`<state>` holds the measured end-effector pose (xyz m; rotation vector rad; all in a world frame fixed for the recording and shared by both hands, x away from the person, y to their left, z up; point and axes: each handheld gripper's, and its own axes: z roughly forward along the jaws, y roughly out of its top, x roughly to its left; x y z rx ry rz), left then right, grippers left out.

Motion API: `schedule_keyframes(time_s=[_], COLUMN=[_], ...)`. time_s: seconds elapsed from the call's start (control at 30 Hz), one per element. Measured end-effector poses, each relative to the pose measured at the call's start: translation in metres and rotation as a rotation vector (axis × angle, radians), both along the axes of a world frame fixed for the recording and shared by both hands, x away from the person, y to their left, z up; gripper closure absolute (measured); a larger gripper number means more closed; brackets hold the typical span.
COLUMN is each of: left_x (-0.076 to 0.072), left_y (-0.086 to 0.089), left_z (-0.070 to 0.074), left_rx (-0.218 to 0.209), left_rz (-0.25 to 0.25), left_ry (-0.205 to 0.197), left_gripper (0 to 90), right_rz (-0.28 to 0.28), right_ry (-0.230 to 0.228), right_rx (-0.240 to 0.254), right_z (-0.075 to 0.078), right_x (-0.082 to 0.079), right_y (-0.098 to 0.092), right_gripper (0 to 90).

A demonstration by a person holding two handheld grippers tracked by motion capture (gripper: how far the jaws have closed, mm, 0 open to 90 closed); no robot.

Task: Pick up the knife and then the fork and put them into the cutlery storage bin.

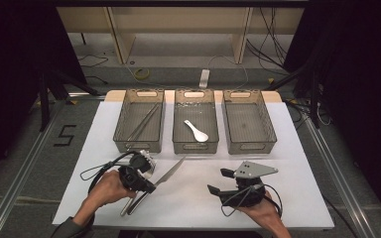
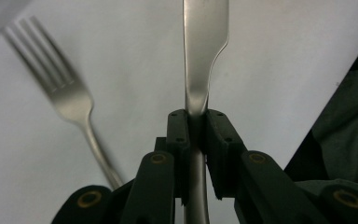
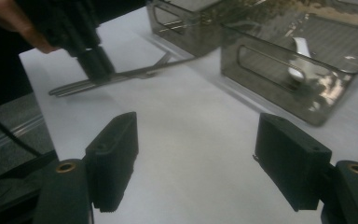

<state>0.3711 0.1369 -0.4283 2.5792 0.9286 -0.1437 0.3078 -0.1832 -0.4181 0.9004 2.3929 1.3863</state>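
- Left clear mesh-walled plastic bin (image 1: 122,128): thin metal chopsticks (image 1: 144,122).
- Middle clear bin (image 1: 178,130): white ceramic spoon (image 1: 197,131).
- Right clear bin (image 1: 268,124): bare.
- Left hand-held gripper (image 2: 196,122) clamps a steel table knife (image 2: 204,42); right hand-held gripper (image 3: 196,154) gapes.

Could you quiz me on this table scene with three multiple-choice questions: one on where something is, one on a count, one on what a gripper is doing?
1. Where is the white spoon?
A. left bin
B. middle bin
C. on the sheet

2. How many bins stand in the row?
A. two
B. three
C. four

3. How are the left gripper's jaws?
A. shut on the knife
B. wide open
C. shut on the fork

Answers: 1 B, it lies in the middle bin. 2 B, three side by side. 3 A, its pads clamp the knife; the fork lies apart.
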Motion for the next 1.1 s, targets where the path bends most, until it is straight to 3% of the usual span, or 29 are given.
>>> schedule_keyframes(time_s=[0.3,0.53,0.77,1.1], left_x=[0.001,-0.001,-0.003,-0.005], left_y=[-0.028,-0.04,-0.052,-0.061], left_z=[0.0,0.002,0.0,0.001], left_rx=[0.015,0.021,0.034,0.058], left_rz=[-0.082,-0.114,-0.149,-0.198], left_ry=[0.022,0.016,0.034,0.05], left_gripper=[80.1,80.0,80.1,80.0], right_rz=[0.087,0.143,0.203,0.267], right_ry=[-0.065,-0.102,-0.134,-0.225], right_rx=[-0.074,-0.136,-0.189,-0.333], right_z=[0.002,0.0,-0.003,-0.014], right_x=[-0.01,-0.013,-0.015,-0.02], right_y=[0.026,0.044,0.059,0.082], right_gripper=[30.8,30.8,30.7,32.2])
